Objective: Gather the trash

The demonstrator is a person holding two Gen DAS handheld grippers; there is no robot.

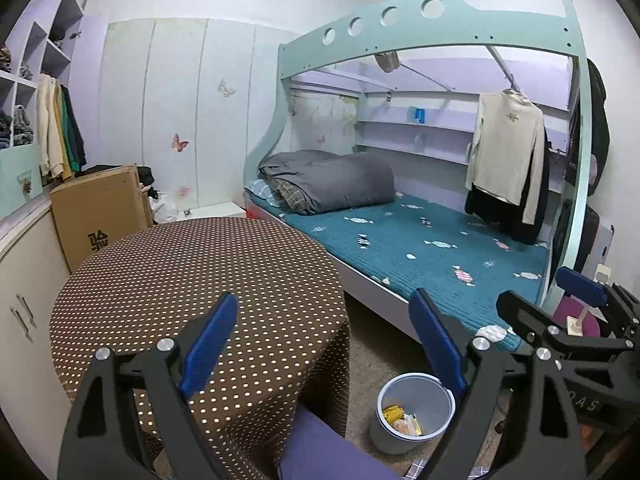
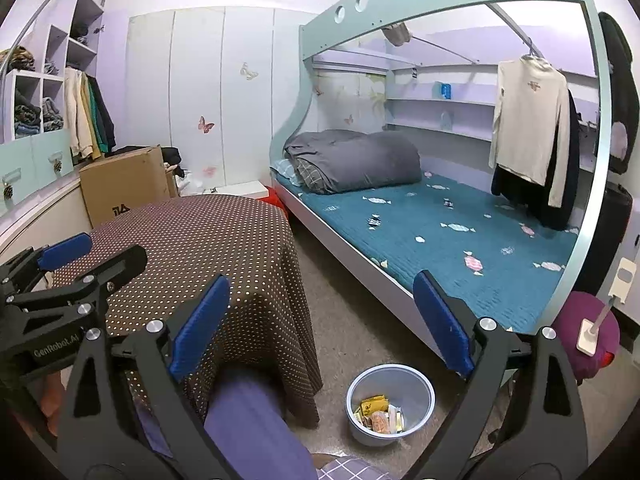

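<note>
A small grey trash bin [image 1: 414, 392] [image 2: 394, 380] stands on the floor between the table and the bed. Yellow and orange wrappers [image 1: 400, 420] [image 2: 378, 414] lie at its bottom. My left gripper [image 1: 324, 344] is open and holds nothing; it hangs over the near edge of the round table [image 1: 192, 272] [image 2: 200, 232], which has a brown polka-dot cloth. My right gripper [image 2: 320, 324] is also open and bare, above the floor in front of the bin. Each gripper shows in the other's view: the right gripper [image 1: 552, 300] and the left gripper [image 2: 92, 256], side by side.
A bunk bed with a teal mattress [image 1: 420, 248] [image 2: 460, 232] fills the right side. A cardboard box [image 1: 100, 212] [image 2: 124, 184] and a cabinet [image 1: 24, 288] stand left of the table. A person's purple trouser leg [image 2: 248, 420] is below, and a purple stool [image 2: 588, 320] at right.
</note>
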